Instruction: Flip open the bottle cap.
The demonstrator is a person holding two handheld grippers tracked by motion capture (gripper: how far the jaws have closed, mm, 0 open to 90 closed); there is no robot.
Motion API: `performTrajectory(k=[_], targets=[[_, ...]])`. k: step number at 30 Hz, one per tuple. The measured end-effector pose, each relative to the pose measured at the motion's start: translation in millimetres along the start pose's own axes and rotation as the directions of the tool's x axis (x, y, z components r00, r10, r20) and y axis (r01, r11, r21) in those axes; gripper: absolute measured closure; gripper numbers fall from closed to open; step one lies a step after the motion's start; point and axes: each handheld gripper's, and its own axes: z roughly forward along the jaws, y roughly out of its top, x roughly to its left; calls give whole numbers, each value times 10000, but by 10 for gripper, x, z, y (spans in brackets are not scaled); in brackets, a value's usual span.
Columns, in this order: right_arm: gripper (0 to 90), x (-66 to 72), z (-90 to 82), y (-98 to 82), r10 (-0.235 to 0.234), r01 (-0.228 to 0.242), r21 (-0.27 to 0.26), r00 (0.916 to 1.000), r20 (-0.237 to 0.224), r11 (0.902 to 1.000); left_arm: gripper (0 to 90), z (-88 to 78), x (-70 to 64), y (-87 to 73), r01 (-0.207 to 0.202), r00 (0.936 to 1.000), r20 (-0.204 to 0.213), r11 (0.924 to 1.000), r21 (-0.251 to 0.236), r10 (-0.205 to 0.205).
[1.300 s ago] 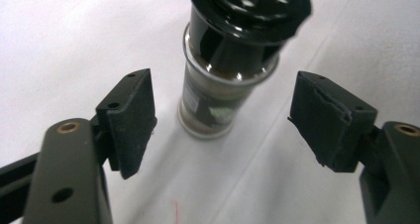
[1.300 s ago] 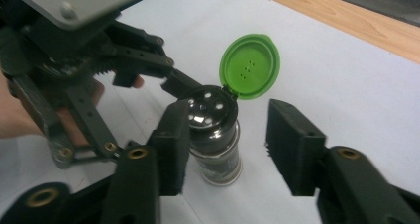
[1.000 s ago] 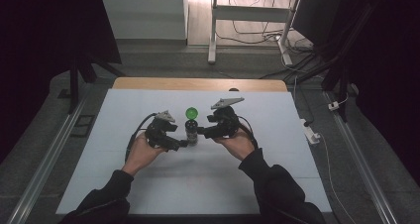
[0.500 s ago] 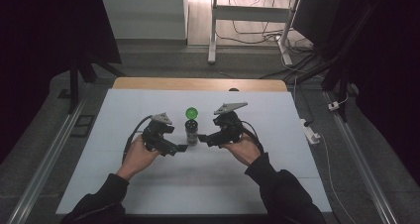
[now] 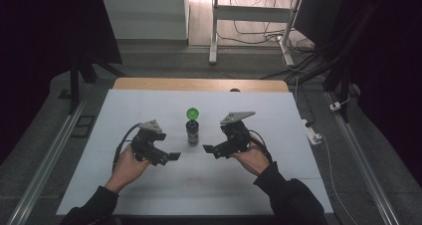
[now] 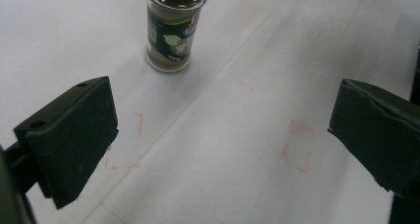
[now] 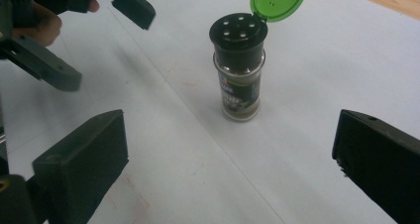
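Note:
A small spice jar point(image 5: 192, 133) stands upright mid-table, its black shaker top bare and its green flip lid point(image 5: 192, 113) hinged open. My left gripper point(image 5: 166, 149) is to its left and a little nearer me, open. My right gripper point(image 5: 213, 143) mirrors it on the right, open too. Both pairs of jaws have just been opening, with nothing between them. In the left gripper view the jar point(image 6: 173, 30) is ahead of the wide jaws of that gripper point(image 6: 223, 115). In the right gripper view the jar point(image 7: 240, 80) and lid point(image 7: 277, 1) are beyond my gripper point(image 7: 230, 147).
The white table top point(image 5: 278, 120) has a wooden strip point(image 5: 199, 84) along its far edge. Faint red marks point(image 6: 297, 144) lie on the surface near me. The left gripper point(image 7: 74, 30) shows at the upper left of the right gripper view. Floor rails point(image 5: 50, 150) flank the table.
Both grippers have drawn back from the jar, toward me and outward, and their jaws have spread wide. The jar stays upright with its lid open.

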Motion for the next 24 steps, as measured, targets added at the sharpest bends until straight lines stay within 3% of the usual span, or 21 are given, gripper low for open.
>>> performTrajectory(k=[9,18,24], targets=[[0,36,-146,-117,-61,61,-47,10000,7,10000,0,-204,-108,-164,120,9999,-98,9995,-300,-123],[0,35,-352,-299,209,-206,-194,9997,160,9996,0,-438,-201,-357,218,9974,-668,9980,-597,-258],[0,7,-499,-435,452,-441,-330,9984,338,9985,0,-602,-208,-513,532,9932,-984,9946,-894,-620]])
